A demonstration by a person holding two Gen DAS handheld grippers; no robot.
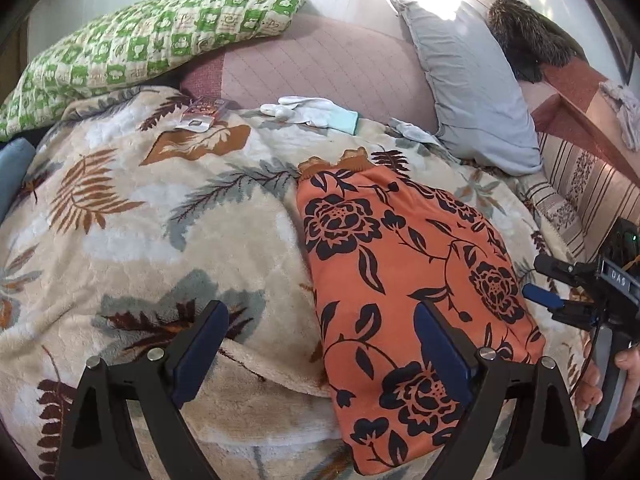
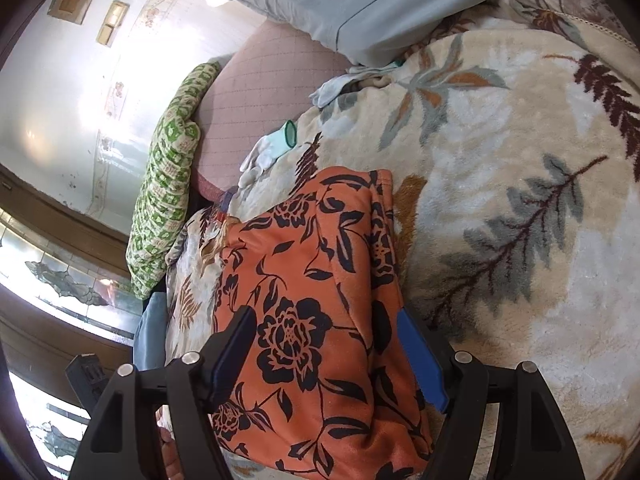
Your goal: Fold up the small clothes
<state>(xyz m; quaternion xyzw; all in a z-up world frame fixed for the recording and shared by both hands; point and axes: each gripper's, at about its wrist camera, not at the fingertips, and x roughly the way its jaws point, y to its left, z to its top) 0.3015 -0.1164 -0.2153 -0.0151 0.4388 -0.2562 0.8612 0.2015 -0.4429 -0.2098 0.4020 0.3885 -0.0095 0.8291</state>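
Note:
An orange garment with black flowers (image 1: 404, 276) lies folded lengthwise into a long strip on a leaf-patterned blanket (image 1: 160, 220). My left gripper (image 1: 320, 344) is open above the garment's near left edge, with its right finger over the cloth. It holds nothing. My right gripper (image 2: 326, 344) is open over the same garment (image 2: 316, 280), with its fingers apart on either side of the strip. It also shows at the right edge of the left wrist view (image 1: 556, 288), beside the garment's right edge.
A green checked pillow (image 1: 152, 40), a pink quilted cushion (image 1: 320, 64) and a grey pillow (image 1: 472, 80) lie at the back. White gloves (image 1: 308, 110) and a small red packet (image 1: 204, 112) rest on the blanket behind the garment.

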